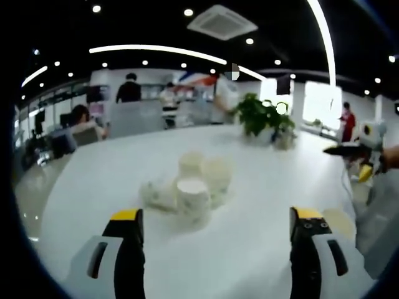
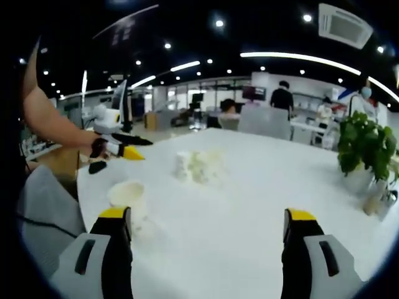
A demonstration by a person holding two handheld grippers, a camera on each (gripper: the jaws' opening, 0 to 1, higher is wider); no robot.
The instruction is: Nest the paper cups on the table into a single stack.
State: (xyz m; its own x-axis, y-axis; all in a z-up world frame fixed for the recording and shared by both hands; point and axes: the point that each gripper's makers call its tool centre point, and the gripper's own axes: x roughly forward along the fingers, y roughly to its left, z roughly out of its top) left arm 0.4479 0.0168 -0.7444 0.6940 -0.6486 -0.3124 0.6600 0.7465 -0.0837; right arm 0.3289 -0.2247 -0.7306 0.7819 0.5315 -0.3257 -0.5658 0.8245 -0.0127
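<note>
1. In the left gripper view my left gripper (image 1: 218,227), black-jawed with yellow tips, has its jaws spread wide with nothing between them, above the glossy white table (image 1: 262,187).
2. Ahead of those jaws sits a cluster of white paper cups (image 1: 190,187) near the middle of the table; the nearest cup (image 1: 193,198) stands upright with its mouth showing, two more stand behind it, and another pale shape to the left seems to lie on its side (the picture is too blurred for me to count them surely).
3. At the right edge of that view I see the other gripper (image 1: 355,152), dark with a yellow tip, held by a hand well apart from the cups.
4. In the right gripper view my right gripper (image 2: 209,233) is also spread wide and holds nothing.
5. Just beyond its left jaw a single white paper cup (image 2: 126,194) stands upright on the table, apart from the rest.
6. Farther on, the same cluster (image 2: 198,166) sits mid-table.
7. At the left, a bare forearm (image 2: 53,121) reaches in with the other gripper (image 2: 121,148) near the table's edge; I cannot tell how its jaws stand from here.
8. A leafy green plant in a white pot (image 2: 365,152) stands at the table's right side, and people sit and stand in the office behind.
</note>
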